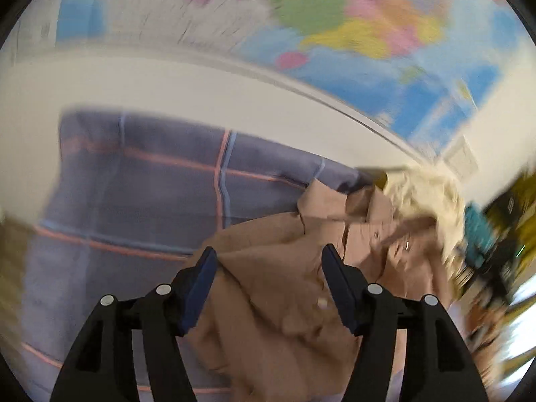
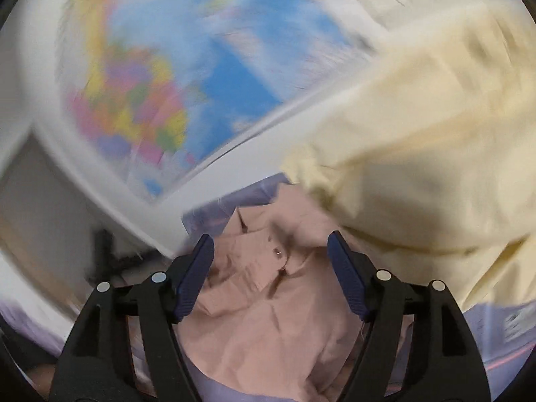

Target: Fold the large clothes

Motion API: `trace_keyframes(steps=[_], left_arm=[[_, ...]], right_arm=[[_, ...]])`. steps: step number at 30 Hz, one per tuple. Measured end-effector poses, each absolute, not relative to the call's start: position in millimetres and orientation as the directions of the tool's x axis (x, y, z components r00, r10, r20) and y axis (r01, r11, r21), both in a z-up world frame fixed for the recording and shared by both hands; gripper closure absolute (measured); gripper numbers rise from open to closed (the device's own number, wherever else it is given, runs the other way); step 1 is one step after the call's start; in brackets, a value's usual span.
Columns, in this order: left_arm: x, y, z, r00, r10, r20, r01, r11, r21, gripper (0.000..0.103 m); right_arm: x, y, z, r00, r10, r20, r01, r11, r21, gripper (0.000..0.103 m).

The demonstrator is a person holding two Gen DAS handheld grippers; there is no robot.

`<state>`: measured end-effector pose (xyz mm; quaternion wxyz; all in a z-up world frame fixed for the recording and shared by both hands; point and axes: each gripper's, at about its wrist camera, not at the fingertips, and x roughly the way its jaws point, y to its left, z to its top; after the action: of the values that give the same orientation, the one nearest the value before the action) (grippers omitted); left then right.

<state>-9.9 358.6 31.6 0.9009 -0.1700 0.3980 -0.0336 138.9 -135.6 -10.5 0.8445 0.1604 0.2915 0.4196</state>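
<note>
The tan shirt (image 1: 284, 288) lies crumpled on the checked bedsheet (image 1: 140, 181), right under both tongs. The left tongs (image 1: 268, 284) and the right tongs (image 2: 270, 274) are wide open, holding nothing. A cream garment (image 2: 418, 167) lies beside the shirt, nearer the right tongs.

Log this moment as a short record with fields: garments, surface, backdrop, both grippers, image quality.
garments: crumpled tan button-front shirt, pale yellow fabric garment heaped beside it, touching
surface: purple-grey bedsheet with orange and blue grid lines
backdrop: colourful world map poster on the white wall
left gripper: jaws apart above the tan shirt, holding nothing
right gripper: jaws apart above the tan shirt, holding nothing
image quality: heavy motion blur in both views
</note>
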Motion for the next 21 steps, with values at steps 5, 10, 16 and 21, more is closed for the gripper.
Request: trace_keyframes(steps=[5,10,16,21], left_arm=[[-19,308,30,0.677,-0.059,-0.734,0.009,0.997,-0.072,0.028],[16,279,-6,0.59,0.062,-0.805,0.019,0.996,0.09,0.046],[47,303,-23,0.531,0.095,-0.842,-0.077,0.995,0.064,0.099],[60,342,18,0.612,-0.004,-0.791,-0.167,0.977,-0.133,0.099]], right_arm=[[106,-50,-15,0.52,0.666,-0.536,-0.743,0.662,0.101,0.027],[125,6,-64,0.437,0.558,-0.705,-0.775,0.631,0.019,0.029],[126,15,-84,0.402,0.531,-0.746,-0.804,0.594,-0.01,0.099],[135,-21,-35,0.501,0.641,-0.581,-0.743,0.663,0.091,0.1]])
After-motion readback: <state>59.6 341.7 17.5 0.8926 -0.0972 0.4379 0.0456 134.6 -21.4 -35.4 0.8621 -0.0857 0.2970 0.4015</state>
